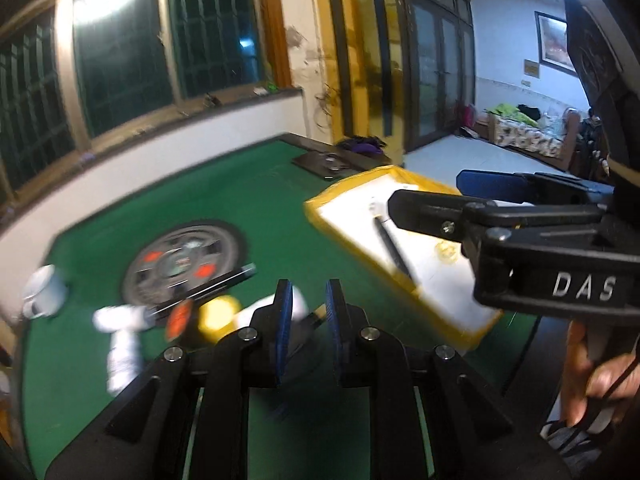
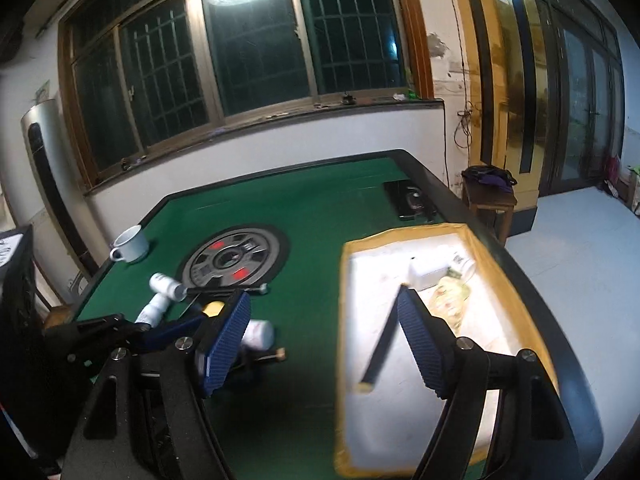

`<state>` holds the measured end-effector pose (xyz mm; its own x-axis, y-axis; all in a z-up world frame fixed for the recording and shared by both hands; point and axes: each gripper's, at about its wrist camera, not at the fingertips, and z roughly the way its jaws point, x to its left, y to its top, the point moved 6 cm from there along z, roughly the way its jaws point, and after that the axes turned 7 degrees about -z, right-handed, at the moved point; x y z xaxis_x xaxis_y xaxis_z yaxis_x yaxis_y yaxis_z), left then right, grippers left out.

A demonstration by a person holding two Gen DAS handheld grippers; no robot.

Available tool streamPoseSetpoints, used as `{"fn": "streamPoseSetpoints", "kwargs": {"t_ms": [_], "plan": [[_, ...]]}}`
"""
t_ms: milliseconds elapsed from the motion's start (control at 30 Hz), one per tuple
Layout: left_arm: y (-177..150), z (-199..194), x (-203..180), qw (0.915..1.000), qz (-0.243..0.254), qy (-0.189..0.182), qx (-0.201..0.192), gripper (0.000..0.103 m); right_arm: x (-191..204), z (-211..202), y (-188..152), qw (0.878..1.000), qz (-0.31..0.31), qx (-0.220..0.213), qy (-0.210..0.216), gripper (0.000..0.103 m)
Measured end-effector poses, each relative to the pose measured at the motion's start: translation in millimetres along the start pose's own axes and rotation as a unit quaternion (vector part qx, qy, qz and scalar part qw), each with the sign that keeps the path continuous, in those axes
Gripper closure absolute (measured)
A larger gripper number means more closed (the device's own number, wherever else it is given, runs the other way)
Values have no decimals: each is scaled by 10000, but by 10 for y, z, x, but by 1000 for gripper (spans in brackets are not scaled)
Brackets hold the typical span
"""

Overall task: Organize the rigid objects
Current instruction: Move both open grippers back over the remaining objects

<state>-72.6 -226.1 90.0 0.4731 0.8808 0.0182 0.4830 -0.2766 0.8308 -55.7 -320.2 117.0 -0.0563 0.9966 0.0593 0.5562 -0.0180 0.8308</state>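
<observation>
While both claws gape, the green table (image 2: 312, 200) fronts a barred window (image 2: 256, 40).

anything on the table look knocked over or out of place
Yes. Two white bottles lie tipped on their sides on the green table by the round centre panel, among loose pens, instead of in the yellow-rimmed box. The white cup stands upright. Inside the box, a black pen lies diagonally.

Both wrist views low over green table (image 2: 320, 208), facing window; share tray (image 1: 400, 184).
</observation>
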Motion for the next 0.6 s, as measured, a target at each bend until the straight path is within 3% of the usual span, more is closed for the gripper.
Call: {"fn": "streamPoseSetpoints", "kwargs": {"t_ms": [67, 167, 333, 467, 600], "plan": [[-183, -141, 161, 9996, -17, 245, -147, 89, 211, -66, -109, 9998, -41, -147, 90, 32], [-447, -236, 394, 9989, -227, 410, -50, 89, 567, -73, -333, 9994, -272, -202, 45, 32], [-801, -162, 798, 9952, -476, 740, 431, 89, 972, 80, -743, 9981, -260, 254, 502, 31], [-882, -107, 1065, 9918, -790, 893, 453, 89, 1077, 243, -866, 9958, -253, 594, 649, 31], [-952, -88, 1138, 9908, -841, 969, 437, 89, 1102, 323, -845, 9950, -325, 659, 669, 31]]}}
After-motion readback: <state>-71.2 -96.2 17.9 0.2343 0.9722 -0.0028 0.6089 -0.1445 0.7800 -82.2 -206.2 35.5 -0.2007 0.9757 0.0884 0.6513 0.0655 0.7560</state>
